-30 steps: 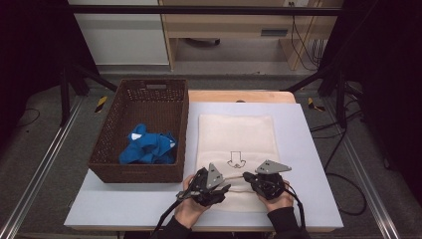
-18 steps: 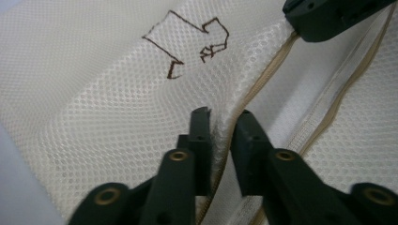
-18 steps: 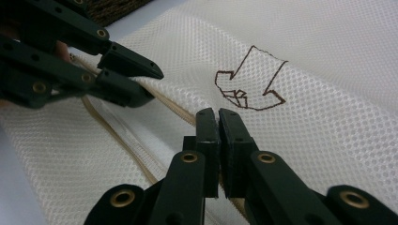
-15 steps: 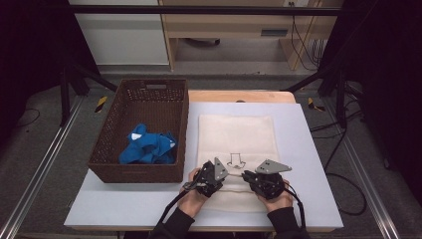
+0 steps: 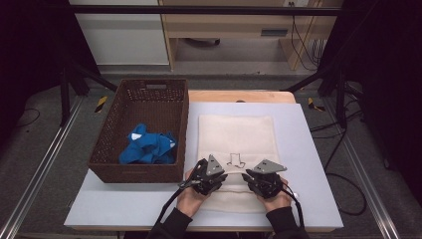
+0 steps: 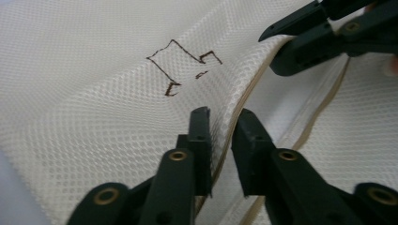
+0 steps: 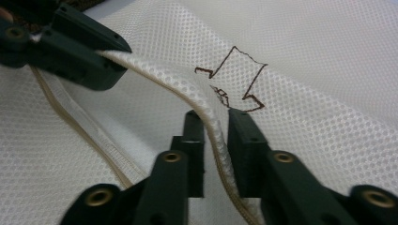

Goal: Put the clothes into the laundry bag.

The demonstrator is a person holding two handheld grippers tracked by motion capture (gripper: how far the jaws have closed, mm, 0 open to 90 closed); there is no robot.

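Observation:
A white mesh bag (image 5: 236,134) lies flat on the table, with a brown arrow (image 5: 235,160) drawn near its front end. Its zippered edge (image 6: 237,110) is pulled up off the lower layer, so the mouth gapes. My left gripper (image 6: 220,126) pinches that raised hem left of the arrow; its jaws have just been opening slightly, the hem still between them. My right gripper (image 7: 216,126) holds the same hem (image 7: 211,117) right of the arrow (image 7: 234,77), and its jaws have just been closing on it. The two grippers (image 5: 219,175) (image 5: 247,177) stand close together.
A brown wicker basket (image 5: 144,89) stands left of the bag with a crumpled blue cloth (image 5: 147,148) inside. The pale table top (image 5: 308,164) has bare room to the right of the bag. A wooden board (image 5: 239,95) lies behind it.
My left gripper has edged a little forward onto the bag's front edge. The right gripper has stayed where it was.

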